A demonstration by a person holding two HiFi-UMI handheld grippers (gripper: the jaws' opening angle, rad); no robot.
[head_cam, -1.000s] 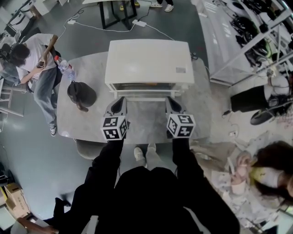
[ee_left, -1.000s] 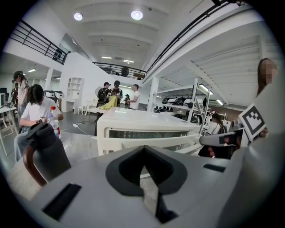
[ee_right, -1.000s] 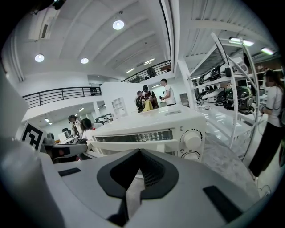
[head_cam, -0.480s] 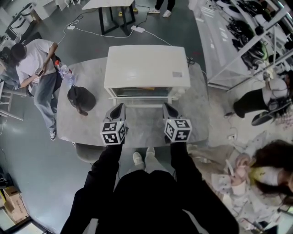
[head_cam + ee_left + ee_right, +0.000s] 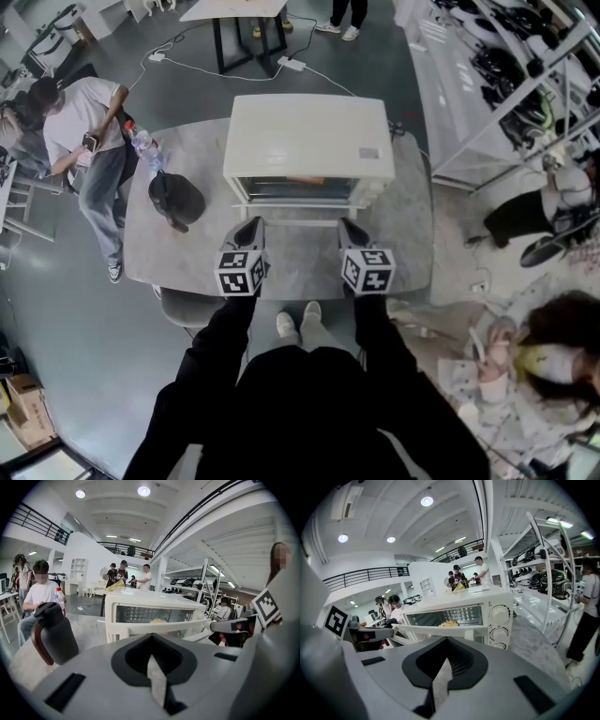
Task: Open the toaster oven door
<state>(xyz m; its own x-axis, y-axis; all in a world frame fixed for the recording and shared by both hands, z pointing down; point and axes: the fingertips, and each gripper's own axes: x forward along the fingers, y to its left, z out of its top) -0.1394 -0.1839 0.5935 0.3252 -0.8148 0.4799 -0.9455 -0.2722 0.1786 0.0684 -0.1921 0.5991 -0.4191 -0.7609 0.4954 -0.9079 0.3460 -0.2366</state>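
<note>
toaster oven (image 5: 307, 136) mid-surface (image 5: 187, 253), its door (image 5: 445, 616) seemingly slightly ajar | left hand-held gripper (image 5: 252, 225) pressed together, empty, near door handle (image 5: 292, 222) | right hand-held gripper (image 5: 349, 225) likewise

Left tool (image 5: 250, 225), right tool (image 5: 348, 225): jaws together.

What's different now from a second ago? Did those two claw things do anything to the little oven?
Both the left gripper and the right gripper drew back toward the person, away from the front of the toaster oven, and its door now leans partly open. Both pairs of jaws are together, holding nothing. The oven, the dark jug and the table kept their places.
</note>
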